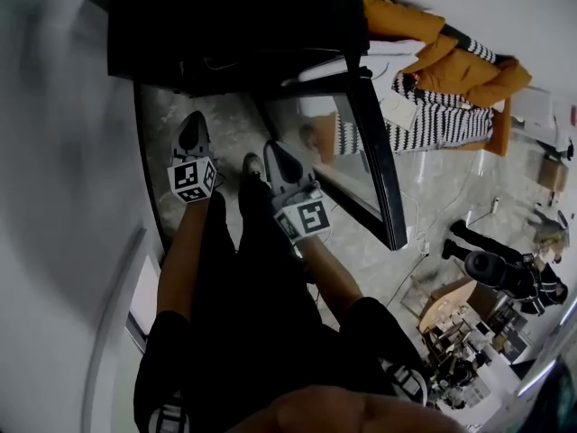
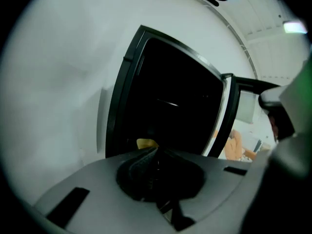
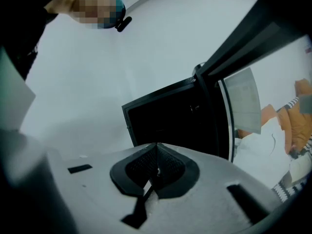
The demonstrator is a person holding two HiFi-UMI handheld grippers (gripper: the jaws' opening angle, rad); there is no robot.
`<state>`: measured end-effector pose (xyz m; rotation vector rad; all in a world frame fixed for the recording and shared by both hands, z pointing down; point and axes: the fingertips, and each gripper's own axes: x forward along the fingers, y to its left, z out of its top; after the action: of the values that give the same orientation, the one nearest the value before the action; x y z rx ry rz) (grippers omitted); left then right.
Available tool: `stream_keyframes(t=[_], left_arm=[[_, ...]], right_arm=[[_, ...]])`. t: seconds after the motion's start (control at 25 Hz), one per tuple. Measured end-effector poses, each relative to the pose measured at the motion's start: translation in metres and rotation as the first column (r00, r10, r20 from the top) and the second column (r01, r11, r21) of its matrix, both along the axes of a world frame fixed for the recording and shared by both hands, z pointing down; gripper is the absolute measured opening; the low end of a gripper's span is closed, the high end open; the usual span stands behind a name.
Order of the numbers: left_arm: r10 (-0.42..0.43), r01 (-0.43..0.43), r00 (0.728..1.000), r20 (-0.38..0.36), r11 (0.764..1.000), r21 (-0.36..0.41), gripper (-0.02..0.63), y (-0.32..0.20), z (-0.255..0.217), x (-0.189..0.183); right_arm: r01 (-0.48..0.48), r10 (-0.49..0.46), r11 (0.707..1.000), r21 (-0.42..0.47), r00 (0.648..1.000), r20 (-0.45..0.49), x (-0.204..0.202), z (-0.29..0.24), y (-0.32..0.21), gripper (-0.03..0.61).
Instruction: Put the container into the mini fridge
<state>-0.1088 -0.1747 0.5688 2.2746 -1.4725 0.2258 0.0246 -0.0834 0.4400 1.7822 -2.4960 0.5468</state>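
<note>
Both tongs were pinched together w/ nothing in them: left gripper (image 2: pixel 155 152) and right gripper (image 3: pixel 157 152) hung just in front of the mini fridge (image 1: pixel 225 25). Likely next: shut the door (image 1: pixel 374 147), open wide at the fridge's right. Push its outer edge w/ a closed tip, slowly, arms clear of the gap. Container (image 2: pixel 146 143) seemed inside the fridge, low at the front. Only a yellow sliver showed, shape unclear.

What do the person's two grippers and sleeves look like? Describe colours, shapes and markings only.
The left gripper and right gripper each have a grey body tapering to dark pointed fingers with ribbed black pads. Each carries a white cube with black square markers. The person wears black short sleeves with white markings.
</note>
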Motion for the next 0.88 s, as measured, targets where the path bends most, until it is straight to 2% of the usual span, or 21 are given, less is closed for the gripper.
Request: stream_keyframes(t=[0.4,0.64,0.88], left_arm=[[0.035,-0.030,0.999,-0.041,0.993,0.115,0.005,0.077,-0.167,-0.026],[0.060,-0.062,0.998,0.018,0.989,0.133,0.006,0.116,-0.240,-0.034],[0.039,-0.048,0.998,0.044,0.973,0.227,0.006,0.137,-0.309,-0.051]], right_arm=[[0.007,-0.008,1.000,0.019,1.000,0.015,-0.014,-0.081,0.030,0.000],[0.028,-0.028,0.999,0.024,0.999,-0.015,-0.018,-0.121,0.050,0.000],[0.042,-0.043,0.998,0.050,0.999,0.009,-0.029,-0.150,0.064,0.000]])
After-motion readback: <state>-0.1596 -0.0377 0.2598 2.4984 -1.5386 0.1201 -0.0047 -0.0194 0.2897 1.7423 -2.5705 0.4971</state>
